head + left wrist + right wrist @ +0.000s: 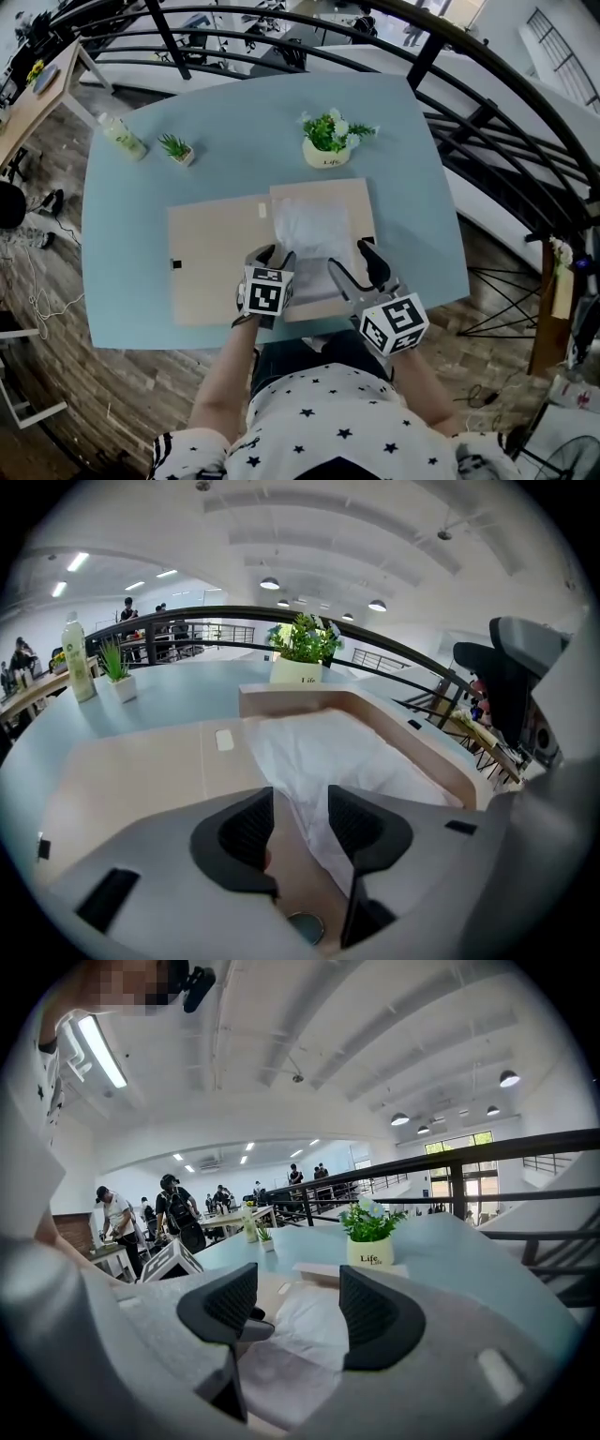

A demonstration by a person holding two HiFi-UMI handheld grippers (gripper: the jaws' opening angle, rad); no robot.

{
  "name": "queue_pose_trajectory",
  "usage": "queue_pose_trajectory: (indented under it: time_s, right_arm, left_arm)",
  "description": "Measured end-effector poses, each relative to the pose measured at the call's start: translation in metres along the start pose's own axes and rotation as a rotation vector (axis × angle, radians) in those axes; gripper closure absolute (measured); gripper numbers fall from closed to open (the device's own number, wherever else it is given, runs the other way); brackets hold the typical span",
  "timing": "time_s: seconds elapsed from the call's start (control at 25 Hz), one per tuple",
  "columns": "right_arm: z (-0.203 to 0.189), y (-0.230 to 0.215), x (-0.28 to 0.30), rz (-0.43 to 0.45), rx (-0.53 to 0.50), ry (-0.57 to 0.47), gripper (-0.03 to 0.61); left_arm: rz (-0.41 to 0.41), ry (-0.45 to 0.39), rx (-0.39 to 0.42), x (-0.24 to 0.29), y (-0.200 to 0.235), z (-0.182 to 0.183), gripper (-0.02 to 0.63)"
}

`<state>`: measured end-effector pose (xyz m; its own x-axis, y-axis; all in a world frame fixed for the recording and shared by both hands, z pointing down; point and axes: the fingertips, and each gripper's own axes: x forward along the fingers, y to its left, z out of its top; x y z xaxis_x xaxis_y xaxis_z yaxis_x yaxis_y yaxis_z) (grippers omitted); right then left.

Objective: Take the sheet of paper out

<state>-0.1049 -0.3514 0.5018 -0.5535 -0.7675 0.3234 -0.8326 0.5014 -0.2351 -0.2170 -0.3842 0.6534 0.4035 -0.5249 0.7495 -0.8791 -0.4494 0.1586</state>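
The white, crinkled sheet of paper (312, 228) lies inside a shallow tan box (362, 199), filling most of its floor, with the box's walls standing up around it. In the left gripper view the near left edge of the sheet (347, 752) runs in between the two dark fingers (246, 829) of the left gripper (277, 257), which are released: they stand apart with the paper's edge in the gap and neither pad pressing on it. This gripper tilts down at the box's near left corner. The right gripper (349, 258) is at the box's near right side, its fingers (370, 1312) likewise released, wide apart with nothing in their grasp; the sheet (309, 1321) shows beyond them. The box's flat lid (211, 258) lies open to the left, joined to the box. All of this rests on a pale blue bench (412, 187). Behind the box stands a cream pot of white flowers (326, 150); farther left are a small green plant (178, 150) and a bottle (122, 136).
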Motion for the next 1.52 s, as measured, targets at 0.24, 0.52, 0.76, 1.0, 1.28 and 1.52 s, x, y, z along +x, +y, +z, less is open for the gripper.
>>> queue_pose_trajectory:
  time_s: [0.24,0.52,0.76,1.0,1.28,1.52]
  right_arm:
    - [-0.004,-0.002,0.002,-0.009,0.018,0.001,0.319]
    - [-0.007,-0.003,0.002,-0.015,0.035,0.001,0.319]
    - [-0.002,-0.002,0.004,-0.015,0.040,-0.011,0.319]
    - [-0.003,-0.001,0.003,-0.019,0.048,-0.016,0.319]
    - [-0.005,0.000,0.001,-0.026,0.049,-0.020,0.319]
    - [-0.003,0.005,-0.003,-0.026,0.043,-0.030,0.319]
  left_arm:
    - [0.009,0.028,0.043,0.011,0.000,-0.003,0.436]
    - [0.040,0.051,0.072,0.014,0.000,-0.008,0.448]
    - [0.076,0.046,0.078,0.014,0.006,-0.007,0.487]
    - [0.099,0.041,0.039,0.012,0.017,-0.006,0.571]
    - [0.114,0.034,0.060,0.013,0.020,-0.006,0.600]
    - [0.108,0.020,0.047,0.010,0.020,-0.006,0.612]
